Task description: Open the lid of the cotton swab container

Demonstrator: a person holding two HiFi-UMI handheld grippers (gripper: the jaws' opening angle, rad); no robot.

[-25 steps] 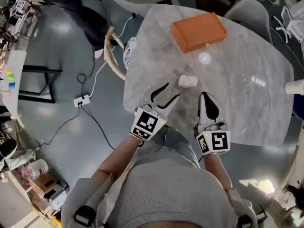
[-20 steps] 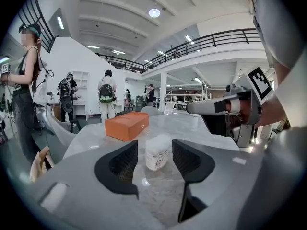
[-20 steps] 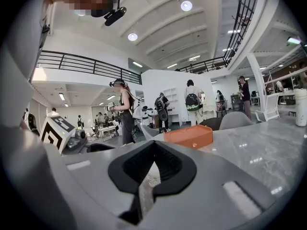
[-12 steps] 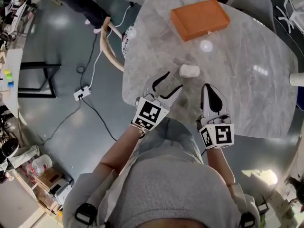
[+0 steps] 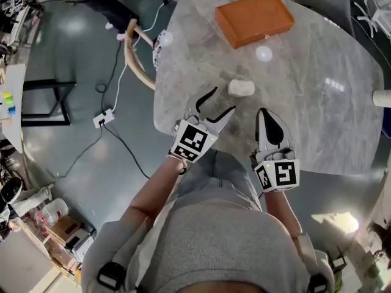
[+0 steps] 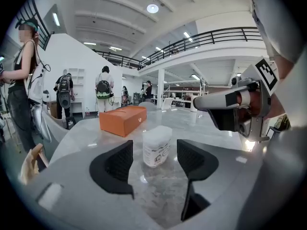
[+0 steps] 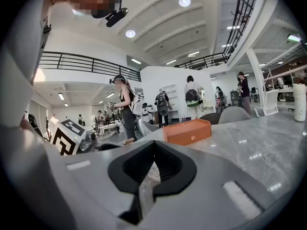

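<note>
The cotton swab container (image 5: 241, 88) stands on the grey marble table (image 5: 317, 115) at the centre of the head view, its lid apparently on, though the top is too blurred to be sure. Just below it, the left gripper (image 5: 221, 101) is opening its jaws, which frame the container without touching it. The right gripper (image 5: 264, 116), lower right, has its jaws pressed together on nothing, and an orange box (image 5: 253, 19) lies at the top.

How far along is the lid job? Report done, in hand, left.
Done: nothing visible; the cotton swab container stands on the table, its lid apparently on. In hand: the left claw is lined up on it, jaws opening, nothing between them yet; the right claw is shut, empty. Left: grip and lift the lid.
</note>
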